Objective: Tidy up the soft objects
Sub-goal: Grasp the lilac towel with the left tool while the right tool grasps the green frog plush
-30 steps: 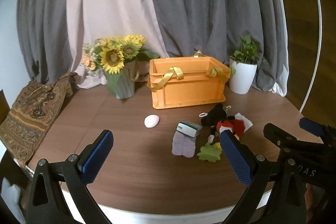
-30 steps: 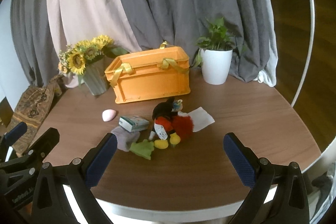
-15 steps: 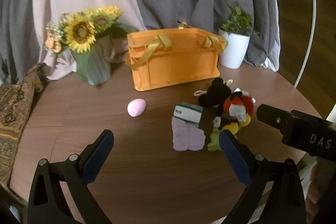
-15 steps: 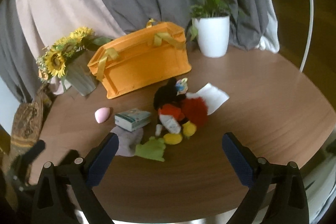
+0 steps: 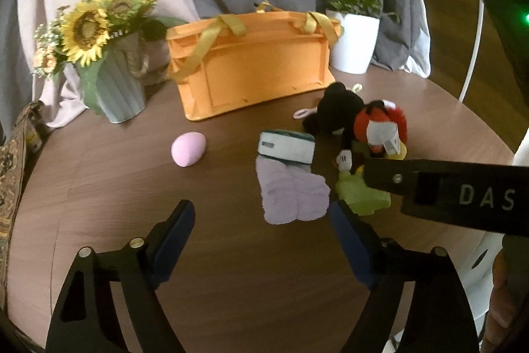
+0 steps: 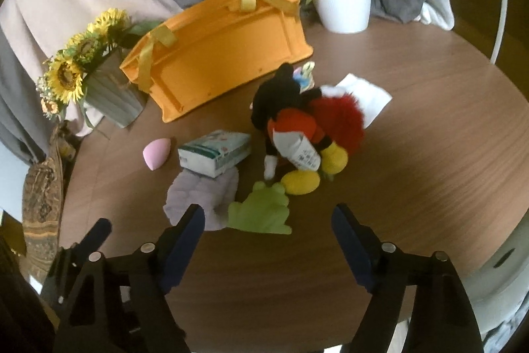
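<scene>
From the left wrist, the left gripper point(image 5: 261, 232) hangs spread and empty near the lilac cloth point(image 5: 292, 196), while from the right wrist the right gripper point(image 6: 267, 230), also spread, hovers by the green frog point(image 6: 261, 212), so the approach likely needs lowering, then carrying to the orange crate point(image 6: 218, 50).

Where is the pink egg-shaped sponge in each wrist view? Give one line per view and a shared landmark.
Left wrist: the pink sponge lies left of centre, on the table, left of the tissue pack.
Right wrist: it lies left of centre, again left of the pack.
Shared landmark: the orange crate behind it.
</scene>
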